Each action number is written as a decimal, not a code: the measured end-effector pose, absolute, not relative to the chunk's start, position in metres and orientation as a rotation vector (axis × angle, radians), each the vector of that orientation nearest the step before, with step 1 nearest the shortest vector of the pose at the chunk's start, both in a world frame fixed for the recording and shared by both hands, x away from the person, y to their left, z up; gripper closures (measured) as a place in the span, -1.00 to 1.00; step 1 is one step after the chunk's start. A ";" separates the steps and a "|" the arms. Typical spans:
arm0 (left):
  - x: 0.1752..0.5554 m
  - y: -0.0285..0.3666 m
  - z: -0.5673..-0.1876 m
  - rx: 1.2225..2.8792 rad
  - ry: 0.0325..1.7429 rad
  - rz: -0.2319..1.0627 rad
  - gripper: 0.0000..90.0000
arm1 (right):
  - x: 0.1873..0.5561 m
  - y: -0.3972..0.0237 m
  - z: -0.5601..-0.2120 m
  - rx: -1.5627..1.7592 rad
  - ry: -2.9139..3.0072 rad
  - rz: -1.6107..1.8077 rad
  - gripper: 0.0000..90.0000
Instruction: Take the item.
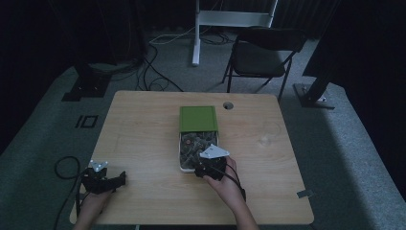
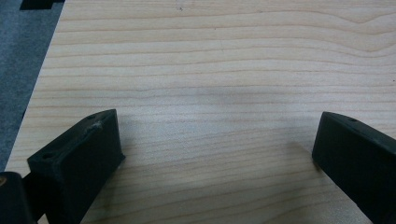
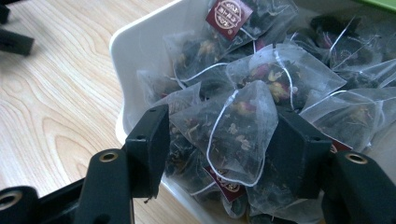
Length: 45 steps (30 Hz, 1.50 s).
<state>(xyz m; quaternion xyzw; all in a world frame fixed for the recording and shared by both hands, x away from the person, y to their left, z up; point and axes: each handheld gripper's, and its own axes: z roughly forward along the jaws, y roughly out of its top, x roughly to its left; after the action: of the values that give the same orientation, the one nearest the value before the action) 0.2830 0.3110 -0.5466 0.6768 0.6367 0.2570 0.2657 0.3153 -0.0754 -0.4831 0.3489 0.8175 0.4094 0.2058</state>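
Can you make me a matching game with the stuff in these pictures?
Things:
1. lid
2. box
3. left gripper
4. chair

Descriptions:
A. white, full of tea bags
B. on the floor beyond the table
C. green, slid halfway off
D. open over bare wood

Pairs: 1-C, 2-A, 3-D, 4-B

left hand-held gripper [image 1: 119,180]: jaws apart | right hand-held gripper [image 3: 219,135]: jaws apart

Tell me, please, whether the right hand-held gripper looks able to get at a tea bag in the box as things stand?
Probably yes: the right hand-held gripper is already open astride a tea bag at the near end of the white box, and the green lid is slid back off that end.
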 end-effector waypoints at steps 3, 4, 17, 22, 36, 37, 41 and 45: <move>0.283 0.311 -0.547 1.828 1.719 0.694 -0.96 | 0.314 -0.073 -0.483 0.959 2.289 1.122 0.01; 0.283 0.311 -0.547 1.828 1.719 0.694 -0.96 | 0.314 -0.072 -0.484 0.961 2.295 1.119 0.08; 0.283 0.311 -0.547 1.827 1.719 0.694 -0.96 | 0.316 -0.071 -0.487 0.996 2.282 1.176 0.62; 0.283 0.311 -0.547 1.828 1.720 0.694 -0.96 | 0.314 -0.071 -0.480 0.979 2.284 1.233 0.66; 0.283 0.311 -0.547 1.825 1.720 0.695 -0.96 | 0.314 -0.078 -0.455 0.980 2.213 1.307 0.69; 0.283 0.311 -0.547 1.826 1.720 0.694 -0.96 | 0.314 -0.079 -0.452 0.979 2.203 1.322 0.69; 0.283 0.311 -0.547 1.827 1.719 0.696 -0.96 | 0.315 -0.082 -0.447 0.978 2.187 1.338 0.69; 0.283 0.311 -0.547 1.831 1.718 0.695 -0.96 | 0.316 -0.085 -0.442 0.981 2.159 1.368 0.69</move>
<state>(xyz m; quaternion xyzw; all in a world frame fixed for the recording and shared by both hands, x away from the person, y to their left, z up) 0.2830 0.3112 -0.5465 0.6776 0.6359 0.2573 0.2650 0.3163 -0.0852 -0.4422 0.3511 0.7727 0.4894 0.2005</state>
